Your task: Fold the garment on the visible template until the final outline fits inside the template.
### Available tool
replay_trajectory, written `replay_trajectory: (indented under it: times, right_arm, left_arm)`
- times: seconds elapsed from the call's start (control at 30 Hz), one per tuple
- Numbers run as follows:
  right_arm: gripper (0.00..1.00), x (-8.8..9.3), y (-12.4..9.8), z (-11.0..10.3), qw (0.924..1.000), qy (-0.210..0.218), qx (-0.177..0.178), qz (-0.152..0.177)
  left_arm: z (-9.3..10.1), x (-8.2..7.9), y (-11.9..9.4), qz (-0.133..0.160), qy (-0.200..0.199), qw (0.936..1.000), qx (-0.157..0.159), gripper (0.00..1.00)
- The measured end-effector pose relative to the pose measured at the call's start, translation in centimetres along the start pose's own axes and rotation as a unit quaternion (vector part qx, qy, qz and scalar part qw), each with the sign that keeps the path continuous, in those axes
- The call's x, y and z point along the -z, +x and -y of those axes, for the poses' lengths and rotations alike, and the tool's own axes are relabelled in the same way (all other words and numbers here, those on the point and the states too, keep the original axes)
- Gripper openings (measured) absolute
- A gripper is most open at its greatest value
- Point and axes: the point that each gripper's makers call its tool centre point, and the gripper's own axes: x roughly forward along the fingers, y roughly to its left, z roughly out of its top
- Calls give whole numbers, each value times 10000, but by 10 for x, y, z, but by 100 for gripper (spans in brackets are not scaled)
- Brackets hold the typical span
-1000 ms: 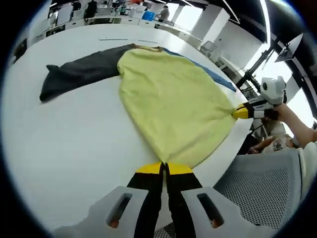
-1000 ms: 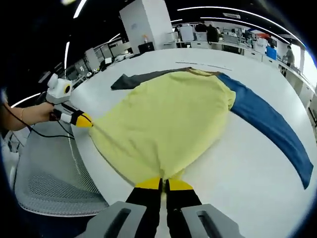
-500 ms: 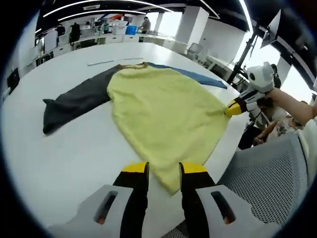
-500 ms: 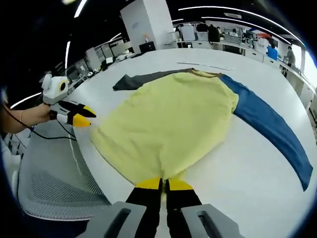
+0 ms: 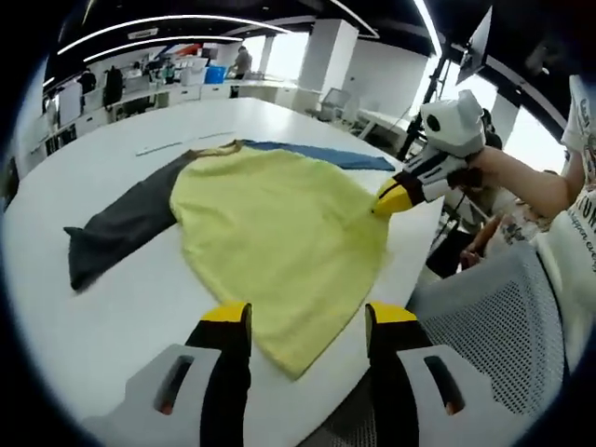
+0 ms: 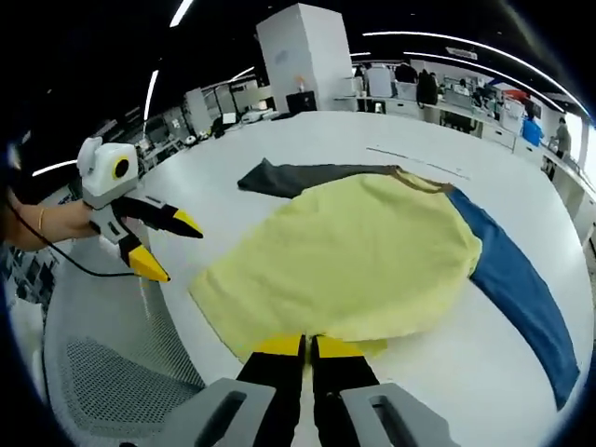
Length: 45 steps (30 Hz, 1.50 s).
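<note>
While my right gripper (image 6: 309, 346) stays clamped on the hem, the left gripper (image 5: 304, 317) hangs wide open, holding nothing. Ahead of both, the garment (image 5: 275, 233) lies spread on the white table (image 5: 112, 307): yellow body, 1 grey sleeve, 1 blue. Soft, floppy, light; I'd grab hem corners. No readable labels.

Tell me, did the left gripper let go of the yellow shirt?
Yes. The left gripper pinched the yellow shirt's hem a second ago; now its jaws gape, off the white table's edge, apart from the cloth.
</note>
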Motion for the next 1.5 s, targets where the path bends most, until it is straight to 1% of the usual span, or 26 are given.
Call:
replay_trajectory:
  times: [0.1, 0.27, 0.33, 0.37, 0.4, 0.5, 0.6, 0.67, 0.8, 0.87, 1.07, 1.13, 1.17, 1.2, 1.23, 1.27, 1.3, 1.33, 1.4, 1.5]
  right_arm:
    - [0, -8, 9, -5, 9998, -180, -68, -9]
    - [0, -13, 28, -7, 9991, -370, -102, -170]
    - [0, -12, 38, -8, 9990, -364, -141, -214]
    - [0, -10, 42, -9, 9987, -348, -179, -315]
    - [0, -9, 43, -9, 9986, -359, -191, -341]
    - [0, -5, 56, -11, 9976, -487, -211, -446]
    - [0, -1, 65, -10, 9967, -583, -186, -541]
    - [0, 2, 67, -10, 9962, -586, -178, -626]
    - [0, 7, 72, -10, 9947, -713, -169, -719]
    - [0, 8, 74, -9, 9946, -703, -175, -740]
    - [0, 8, 76, -8, 9956, -607, -235, -675]
    - [0, 7, 76, -8, 9967, -458, -241, -630]
    - [0, 7, 76, -8, 9967, -455, -285, -616]
    - [3, 6, 74, -9, 9969, -392, -343, -584]
    - [9, 5, 72, -10, 9972, -353, -353, -559]
    - [15, 0, 69, -8, 9980, -302, -319, -445]
    - [19, -2, 66, -7, 9982, -325, -300, -398]
    - [21, -4, 63, -6, 9984, -328, -279, -368]
    - [23, -8, 55, -4, 9989, -239, -301, -263]
    - [29, -8, 43, -2, 9992, 65, -351, -190]
  left_arm:
    - [1, -1, 0, 28, 46, 10000, 34, 49]
    - [-2, -1, -3, 51, -20, 10000, -1, 50]
    - [-3, 0, -4, 55, -28, 10000, -17, 50]
    - [-3, 1, -4, 38, -32, 10000, -26, 50]
    - [-3, 2, -4, 35, -34, 10000, -28, 51]
    - [-4, 4, -6, 12, -61, 10000, -51, 51]
    - [-4, 5, -6, 28, -109, 9999, -52, 51]
    - [-4, 5, -6, 43, -137, 9999, -51, 51]
    - [-5, 4, -5, 82, -160, 9998, -58, 52]
    - [-7, 4, -5, 90, -150, 9998, -101, 52]
    - [-6, 3, -3, 109, -165, 9997, -114, 53]
    - [-6, 3, -3, 96, -163, 9997, -124, 53]
    - [-5, 3, -3, 111, -164, 9997, -120, 53]
    - [-5, 3, -3, 114, -167, 9997, -115, 54]
    - [-4, 2, -3, 110, -174, 9997, -118, 54]
    - [-5, 2, -3, 104, -166, 9997, -120, 54]
    - [-5, 2, -4, 92, -145, 9998, -125, 54]
    - [-5, 2, -4, 93, -133, 9998, -131, 55]
    - [-5, 2, -5, 85, -121, 9998, -130, 56]
    - [-5, 2, -4, 50, -98, 9998, -138, 57]
